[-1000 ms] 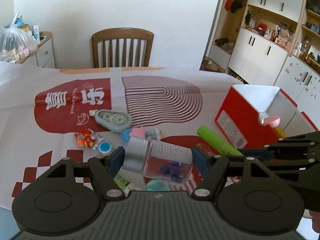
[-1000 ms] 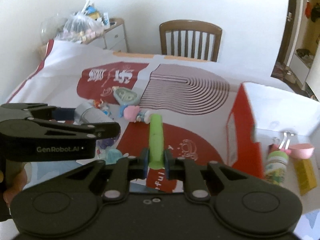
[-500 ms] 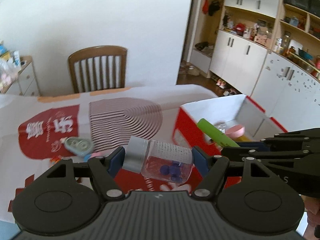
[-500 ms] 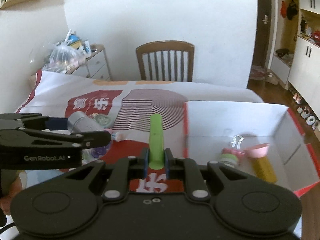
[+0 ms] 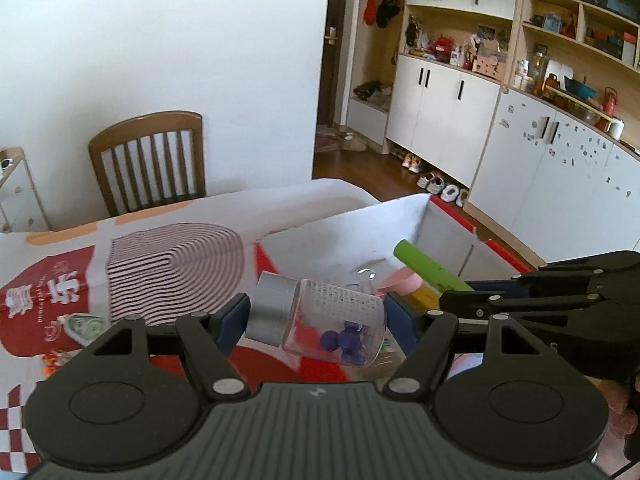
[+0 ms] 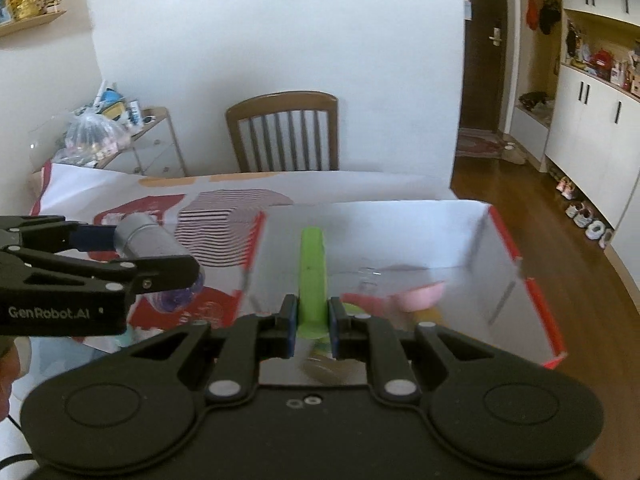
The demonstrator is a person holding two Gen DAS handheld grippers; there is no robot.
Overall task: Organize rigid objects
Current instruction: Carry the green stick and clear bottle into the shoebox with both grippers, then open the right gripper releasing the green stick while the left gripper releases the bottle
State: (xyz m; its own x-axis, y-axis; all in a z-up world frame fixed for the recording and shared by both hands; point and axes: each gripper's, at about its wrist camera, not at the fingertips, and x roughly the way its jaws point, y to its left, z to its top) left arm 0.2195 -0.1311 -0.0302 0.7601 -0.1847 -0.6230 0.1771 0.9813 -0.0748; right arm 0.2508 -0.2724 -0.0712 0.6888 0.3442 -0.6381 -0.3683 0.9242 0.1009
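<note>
Left wrist view: the left claw (image 5: 316,320) clamps a clear jar (image 5: 320,318) sideways, just short of the red-edged box (image 5: 456,216); carry it over the near wall before letting go.

Right wrist view: the right claw (image 6: 313,320) pinches a green stick (image 6: 313,276) above the box (image 6: 520,264) interior, with open floor beyond the pink item (image 6: 424,296).

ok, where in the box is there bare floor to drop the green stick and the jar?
Bare floor: the far half of the box, from the left red edge toward the back wall. Crowded: the near right, around the pink cup and the yellow item. The green stick hangs over the free middle; the jar is at the left edge.
</note>
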